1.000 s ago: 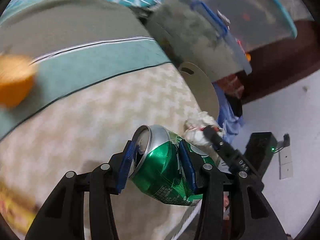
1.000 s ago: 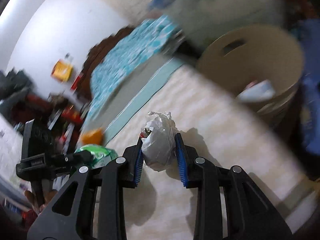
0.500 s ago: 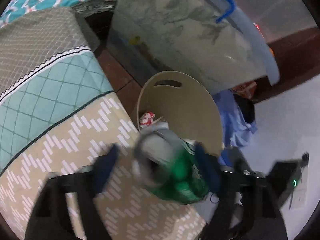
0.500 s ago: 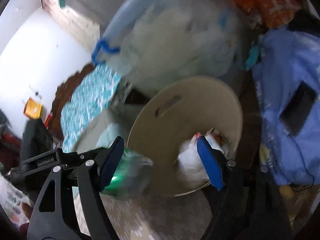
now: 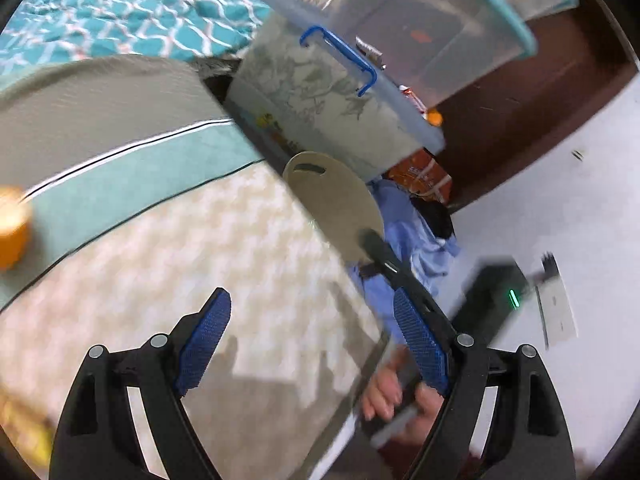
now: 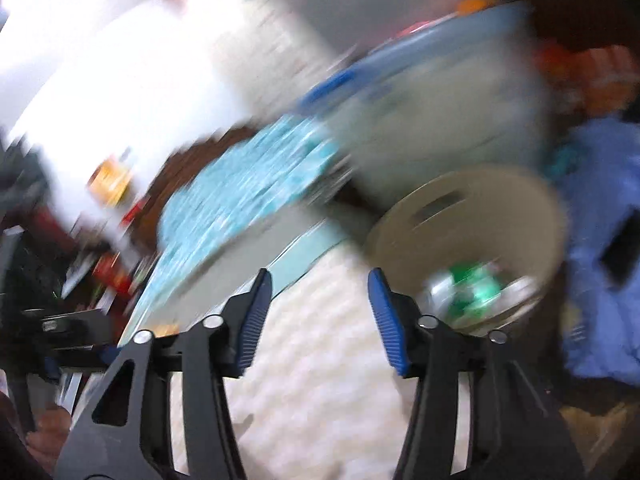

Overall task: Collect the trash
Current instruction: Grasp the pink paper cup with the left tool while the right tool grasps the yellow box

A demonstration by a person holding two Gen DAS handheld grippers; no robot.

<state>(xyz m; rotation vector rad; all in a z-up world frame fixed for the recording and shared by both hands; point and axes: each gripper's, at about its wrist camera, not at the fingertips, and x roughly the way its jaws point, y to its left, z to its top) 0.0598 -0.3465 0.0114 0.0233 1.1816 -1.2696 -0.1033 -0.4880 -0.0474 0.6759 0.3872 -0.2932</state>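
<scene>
My left gripper [image 5: 308, 304] is open and empty above the patterned bedspread [image 5: 200, 264]. My right gripper [image 6: 318, 284] is open and empty over the same bedspread [image 6: 320, 380]. The beige trash bin [image 6: 552, 240] stands off the bed's edge, ahead and to the right of my right gripper. The green can [image 6: 474, 280] lies inside it among other blurred trash. The bin's rim [image 5: 344, 208] shows in the left wrist view beyond the bed edge; its contents are hidden there. The right wrist view is heavily blurred.
An orange object [image 5: 12, 228] lies on the bed at the far left. A large clear storage box with a blue handle [image 5: 328, 92] stands behind the bin. Blue cloth [image 5: 416, 240] lies beside the bin. The other gripper's body [image 5: 400, 276] shows at right.
Both grippers have opened. The green can and the crumpled white paper left the jaws and dropped into the bin. Both grippers have since pulled back over the bed.
</scene>
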